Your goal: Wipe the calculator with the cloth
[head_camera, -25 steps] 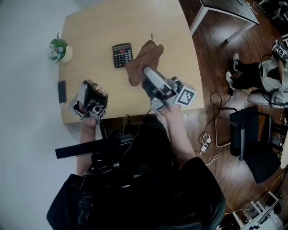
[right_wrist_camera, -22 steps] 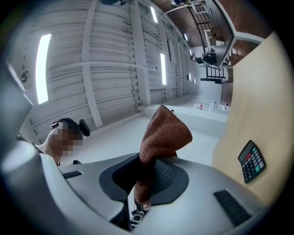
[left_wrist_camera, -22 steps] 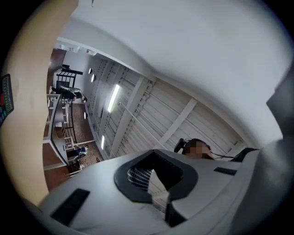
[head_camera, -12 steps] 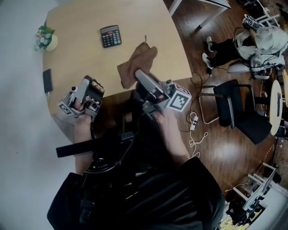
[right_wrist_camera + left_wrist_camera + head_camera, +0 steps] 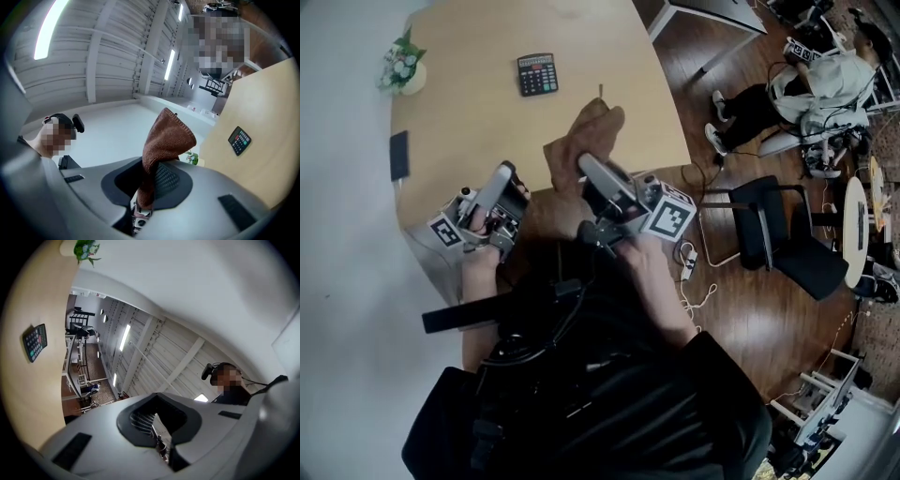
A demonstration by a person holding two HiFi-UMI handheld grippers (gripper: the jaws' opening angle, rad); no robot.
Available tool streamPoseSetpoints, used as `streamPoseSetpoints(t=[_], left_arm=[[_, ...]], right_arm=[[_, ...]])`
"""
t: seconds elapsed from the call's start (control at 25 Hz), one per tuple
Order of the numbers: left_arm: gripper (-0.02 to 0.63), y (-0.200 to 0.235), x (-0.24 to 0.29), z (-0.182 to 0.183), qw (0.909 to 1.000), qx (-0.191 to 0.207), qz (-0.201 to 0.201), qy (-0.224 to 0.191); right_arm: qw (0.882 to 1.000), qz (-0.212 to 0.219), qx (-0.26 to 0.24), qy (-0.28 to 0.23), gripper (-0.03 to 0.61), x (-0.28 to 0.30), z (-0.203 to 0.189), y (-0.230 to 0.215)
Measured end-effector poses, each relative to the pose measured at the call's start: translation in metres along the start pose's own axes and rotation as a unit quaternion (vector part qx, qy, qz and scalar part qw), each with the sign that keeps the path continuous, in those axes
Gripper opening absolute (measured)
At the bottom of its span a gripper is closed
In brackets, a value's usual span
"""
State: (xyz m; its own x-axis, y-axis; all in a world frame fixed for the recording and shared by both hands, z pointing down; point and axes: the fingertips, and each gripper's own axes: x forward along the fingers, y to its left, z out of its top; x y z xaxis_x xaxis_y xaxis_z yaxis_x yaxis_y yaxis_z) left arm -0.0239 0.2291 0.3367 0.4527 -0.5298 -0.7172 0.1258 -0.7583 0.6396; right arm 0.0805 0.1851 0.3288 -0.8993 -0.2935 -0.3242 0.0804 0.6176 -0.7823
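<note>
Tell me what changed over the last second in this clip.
The right gripper, shut on the brown cloth, drew back from the calculator toward the near edge of the table; the left gripper, shut and empty, pulled back too. Nothing was taken hold of or let go. Calculator, plant and phone stayed put.

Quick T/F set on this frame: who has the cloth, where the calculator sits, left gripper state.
1. The right gripper is shut on the cloth. True.
2. The cloth covers the calculator. False: the cloth is pinched in the right gripper, apart from the calculator.
3. The left gripper holds the calculator. False: its jaws are shut on nothing, and the calculator lies on the table.
4. A small plant stands near the table's edge. True.
</note>
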Motion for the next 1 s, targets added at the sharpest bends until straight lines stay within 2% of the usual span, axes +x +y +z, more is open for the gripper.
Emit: streamPoseSetpoints(t=[0.24, 0.52, 0.84, 1.0], left_arm=[[-0.002, -0.001, 0.009, 0.005, 0.9993, 0.032, 0.02, 0.009], [-0.002, 0.016, 0.044, -0.023, 0.9981, 0.025, 0.04, 0.041], [-0.002, 0.041, 0.07, -0.042, 0.9952, 0.018, 0.067, 0.069], [-0.002, 0.054, 0.078, -0.048, 0.9944, 0.014, 0.076, 0.072]], right_arm=[[0.999, 0.029, -0.015, 0.021, 0.044, 0.013, 0.007, 0.008], [0.998, 0.055, -0.002, 0.009, 0.044, -0.003, 0.028, 0.003], [0.998, 0.061, 0.0, -0.002, 0.044, -0.013, 0.053, -0.011], [0.999, 0.046, 0.002, -0.003, 0.044, -0.021, 0.065, -0.029]])
